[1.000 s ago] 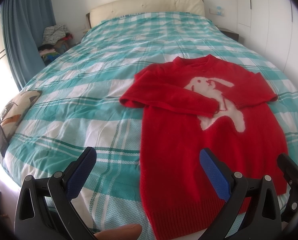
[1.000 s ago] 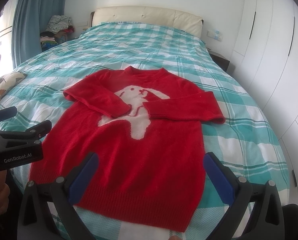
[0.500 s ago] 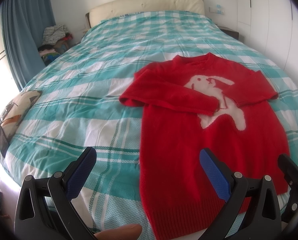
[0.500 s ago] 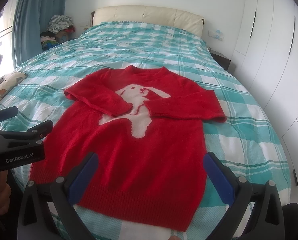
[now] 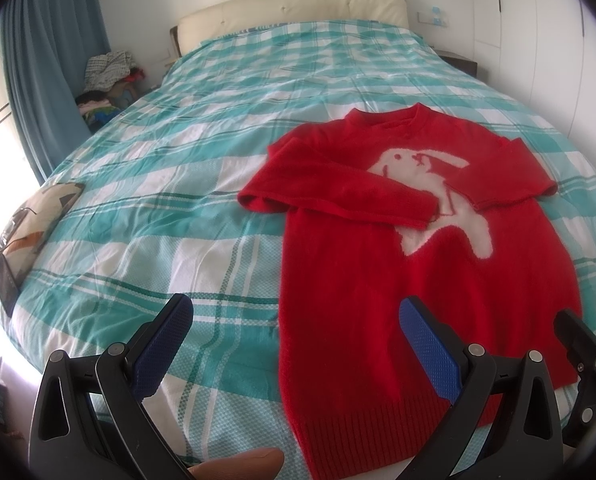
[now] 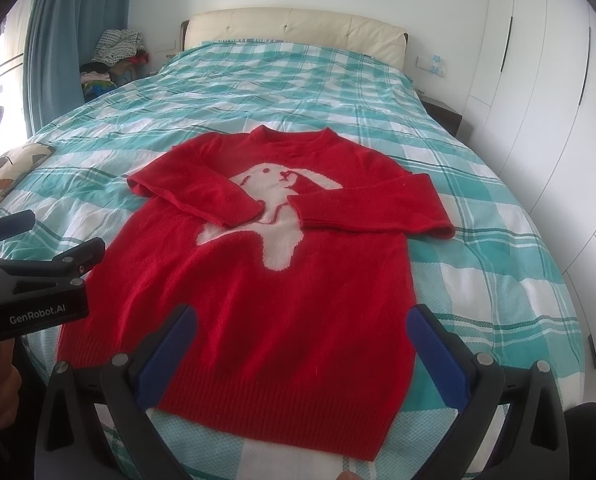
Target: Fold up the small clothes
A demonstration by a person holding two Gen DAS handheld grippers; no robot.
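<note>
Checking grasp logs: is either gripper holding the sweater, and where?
Nothing is held. Left gripper and right gripper are both open above the red sweater.

Bright left-side daylight, fisheye-warped edges

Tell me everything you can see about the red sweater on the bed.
The red sweater looks like a fuzzy knit with a round neck, a ribbed hem and a white rabbit motif on the chest. It lies flat, front up, on the teal checked bedspread, hem toward the cameras. Both sleeves are folded inward across the chest, their cuffs close together over the rabbit. Only the bedspread touches it; both grippers hang open near the hem, holding nothing.
</note>
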